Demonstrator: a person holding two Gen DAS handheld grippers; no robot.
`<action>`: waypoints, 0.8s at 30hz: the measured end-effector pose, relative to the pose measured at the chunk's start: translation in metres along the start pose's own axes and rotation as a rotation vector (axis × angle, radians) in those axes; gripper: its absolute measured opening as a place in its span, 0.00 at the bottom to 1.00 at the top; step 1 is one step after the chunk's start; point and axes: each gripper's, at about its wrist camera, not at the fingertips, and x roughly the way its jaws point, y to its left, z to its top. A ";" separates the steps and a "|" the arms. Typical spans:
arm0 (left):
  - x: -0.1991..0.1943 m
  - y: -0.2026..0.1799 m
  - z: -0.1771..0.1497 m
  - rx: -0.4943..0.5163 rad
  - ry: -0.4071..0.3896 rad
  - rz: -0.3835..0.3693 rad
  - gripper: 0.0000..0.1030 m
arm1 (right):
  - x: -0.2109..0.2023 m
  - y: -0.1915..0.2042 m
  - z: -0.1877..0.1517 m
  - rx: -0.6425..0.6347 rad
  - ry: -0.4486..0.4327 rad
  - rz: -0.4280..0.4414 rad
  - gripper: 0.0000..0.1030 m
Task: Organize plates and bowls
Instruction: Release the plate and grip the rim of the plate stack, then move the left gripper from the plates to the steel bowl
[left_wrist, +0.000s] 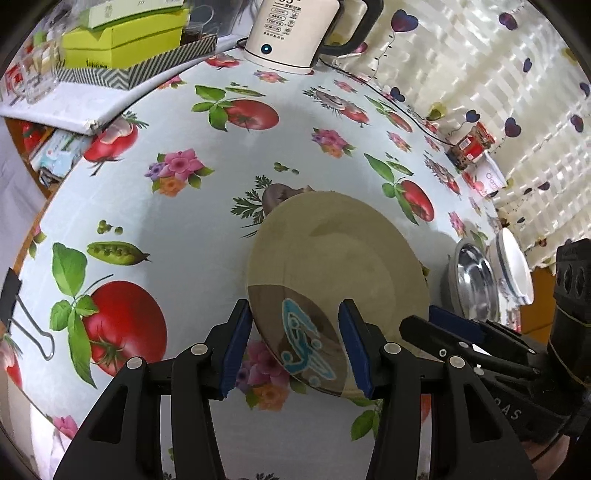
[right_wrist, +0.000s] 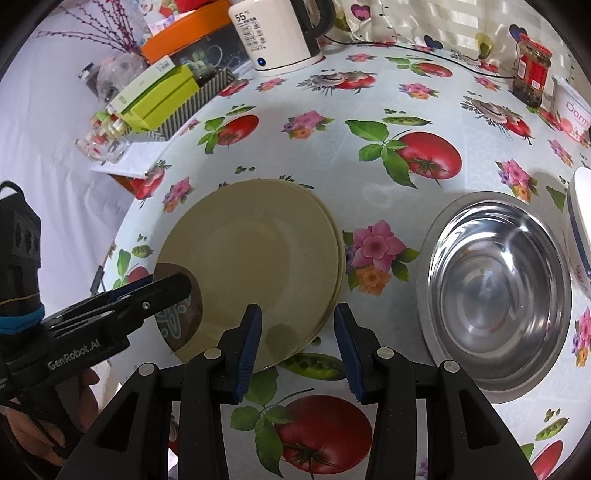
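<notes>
A cream plate (left_wrist: 332, 251) with a brown rim patch and a blue motif lies on top of another cream plate on the table; the stack also shows in the right wrist view (right_wrist: 258, 254). My left gripper (left_wrist: 295, 347) is open, its fingers either side of the plate's near edge over the blue motif. My right gripper (right_wrist: 297, 343) is open and empty, just off the stack's near right edge. A steel bowl (right_wrist: 495, 295) sits to the right of the plates, and a white bowl with a blue rim (right_wrist: 581, 229) is beyond it.
The table has a fruit-and-flower cloth (right_wrist: 424, 155). A white kettle (right_wrist: 273, 33) stands at the back, green boxes (right_wrist: 159, 96) at back left, a jar (right_wrist: 532, 70) and a yogurt cup (right_wrist: 572, 110) at back right. A binder clip (left_wrist: 22, 317) lies at the left edge.
</notes>
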 end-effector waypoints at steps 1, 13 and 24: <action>0.000 0.000 0.000 0.001 0.000 0.003 0.48 | 0.000 0.001 0.000 -0.005 0.001 0.001 0.38; -0.005 -0.002 0.002 0.008 -0.017 0.016 0.48 | -0.001 0.001 0.000 -0.013 -0.009 0.001 0.38; -0.007 0.002 0.002 0.010 -0.030 0.018 0.48 | -0.002 0.000 0.000 -0.010 -0.017 0.002 0.38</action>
